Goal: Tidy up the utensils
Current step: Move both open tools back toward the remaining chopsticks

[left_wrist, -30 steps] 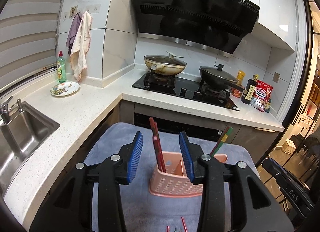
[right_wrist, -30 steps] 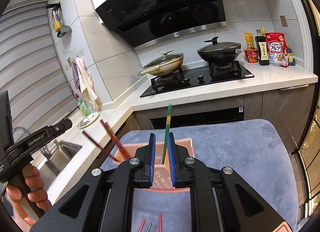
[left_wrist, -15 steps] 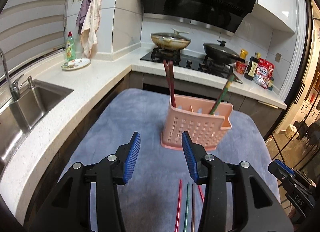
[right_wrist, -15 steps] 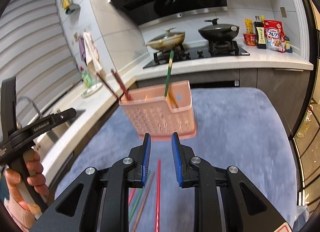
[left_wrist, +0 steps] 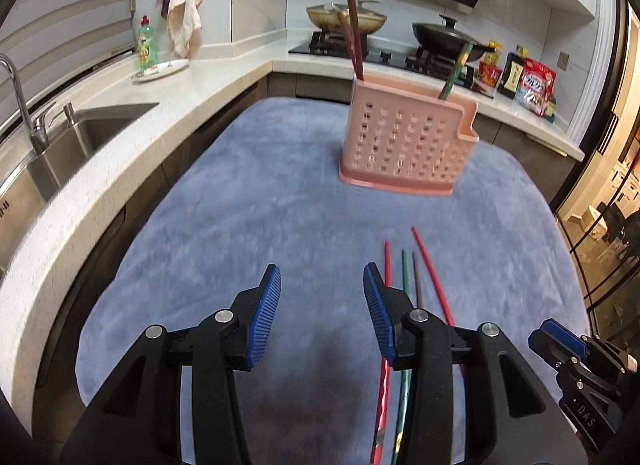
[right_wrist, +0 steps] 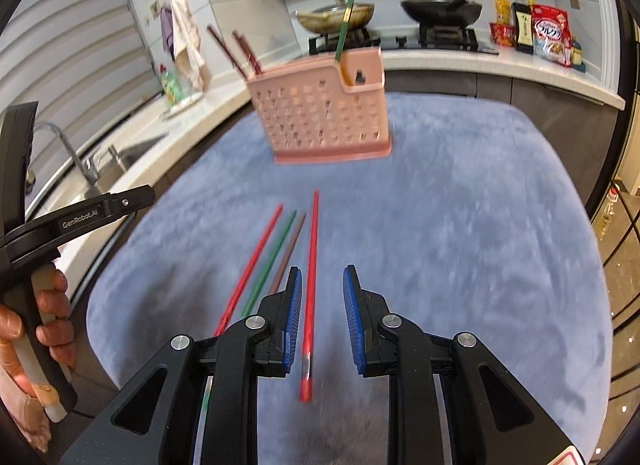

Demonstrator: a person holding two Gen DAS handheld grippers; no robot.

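A pink perforated utensil holder [left_wrist: 406, 139] stands on the blue-grey mat [left_wrist: 248, 233]; it also shows in the right wrist view [right_wrist: 324, 113]. It holds dark red chopsticks [left_wrist: 354, 39] and a green one [left_wrist: 454, 73]. Several loose chopsticks lie on the mat: red [right_wrist: 310, 289], brown [right_wrist: 289, 251], green [right_wrist: 270, 261] and red [right_wrist: 250, 267]. My right gripper [right_wrist: 319, 315] is open above the rightmost red chopstick, which runs between its fingers. My left gripper [left_wrist: 322, 315] is open and empty, left of the loose chopsticks [left_wrist: 404, 273].
A white counter wraps around the mat, with a steel sink [left_wrist: 68, 145] and tap at left. A stove with two lidded pans [left_wrist: 444, 35] is behind the holder. Bottles and snack bags [left_wrist: 528, 83] stand at back right. A dish-soap bottle [left_wrist: 145, 43] and plate are at back left.
Both grippers have pulled back from the holder and dropped toward the mat. The right gripper has opened wider and now straddles a red chopstick. The green chopstick stays in the holder.
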